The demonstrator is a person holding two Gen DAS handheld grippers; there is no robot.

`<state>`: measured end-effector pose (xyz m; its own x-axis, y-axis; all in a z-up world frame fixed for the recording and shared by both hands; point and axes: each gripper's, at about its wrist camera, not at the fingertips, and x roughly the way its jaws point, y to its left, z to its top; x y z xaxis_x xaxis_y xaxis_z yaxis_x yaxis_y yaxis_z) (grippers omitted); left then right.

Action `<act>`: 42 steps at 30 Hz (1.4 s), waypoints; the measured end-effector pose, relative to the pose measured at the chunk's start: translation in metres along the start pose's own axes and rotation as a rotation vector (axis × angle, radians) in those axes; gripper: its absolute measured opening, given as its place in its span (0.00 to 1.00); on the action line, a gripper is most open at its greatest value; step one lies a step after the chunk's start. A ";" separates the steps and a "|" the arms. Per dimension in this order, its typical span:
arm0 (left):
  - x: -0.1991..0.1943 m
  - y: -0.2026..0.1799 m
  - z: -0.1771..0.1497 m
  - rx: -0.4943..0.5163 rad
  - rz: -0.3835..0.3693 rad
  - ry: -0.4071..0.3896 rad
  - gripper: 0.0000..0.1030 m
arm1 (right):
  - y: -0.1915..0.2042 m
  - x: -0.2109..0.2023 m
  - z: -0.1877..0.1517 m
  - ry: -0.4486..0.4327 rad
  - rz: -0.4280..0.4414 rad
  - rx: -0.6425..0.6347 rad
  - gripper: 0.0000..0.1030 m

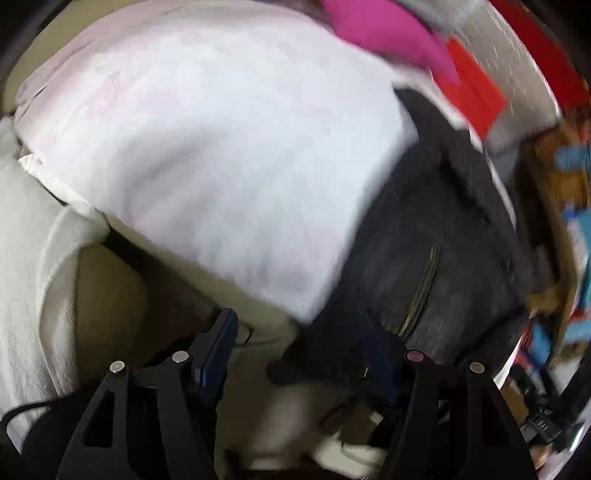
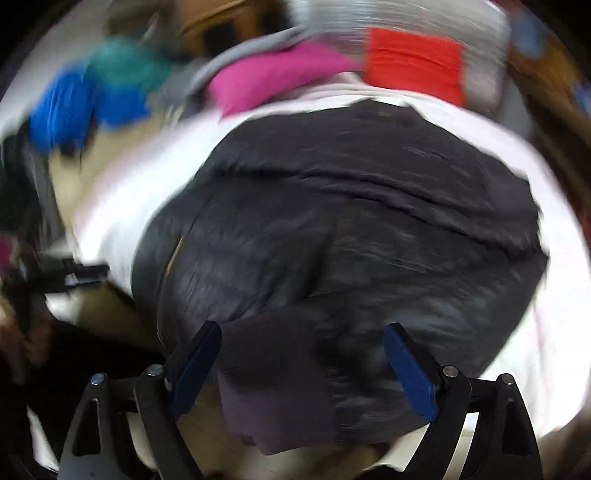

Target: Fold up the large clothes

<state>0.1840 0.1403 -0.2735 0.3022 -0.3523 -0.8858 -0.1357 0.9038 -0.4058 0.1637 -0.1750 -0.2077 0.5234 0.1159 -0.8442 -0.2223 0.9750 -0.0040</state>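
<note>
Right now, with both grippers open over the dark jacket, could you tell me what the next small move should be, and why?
Probably lower the right gripper and close it on the dark jacket's ribbed cuff. Its jaws stand wide open with that cuff lying between them, while the left gripper also stands open, at the jacket's edge.

Both cameras ride just behind their own jaws and look forward and down onto the heap of clothes from very close range, so cloth fills most of each view, and both pictures are smeared with blur.

The left wrist view sits off the dark jacket's (image 1: 436, 236) zipper side, facing mostly the white garment (image 1: 207, 155) that lies against it, with the jacket at its right.

The right wrist view hangs right over the dark jacket (image 2: 351, 221), which takes up its centre, the white garment (image 2: 554, 258) showing around it.

Both views share the jacket, the white garment, and beyond the jacket the pink cloth (image 1: 384, 33) (image 2: 273, 74) and the red cloth (image 1: 472, 88) (image 2: 413, 62).
</note>
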 end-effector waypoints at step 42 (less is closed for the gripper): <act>-0.015 -0.013 -0.042 0.001 -0.384 0.118 0.78 | -0.235 -0.052 0.021 -0.325 -0.240 0.555 0.08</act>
<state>0.1417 0.1237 -0.2645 0.2208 -0.6898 -0.6896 -0.0335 0.7012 -0.7122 0.2065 -0.4058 -0.1518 0.7449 -0.1487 -0.6504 0.3394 0.9237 0.1776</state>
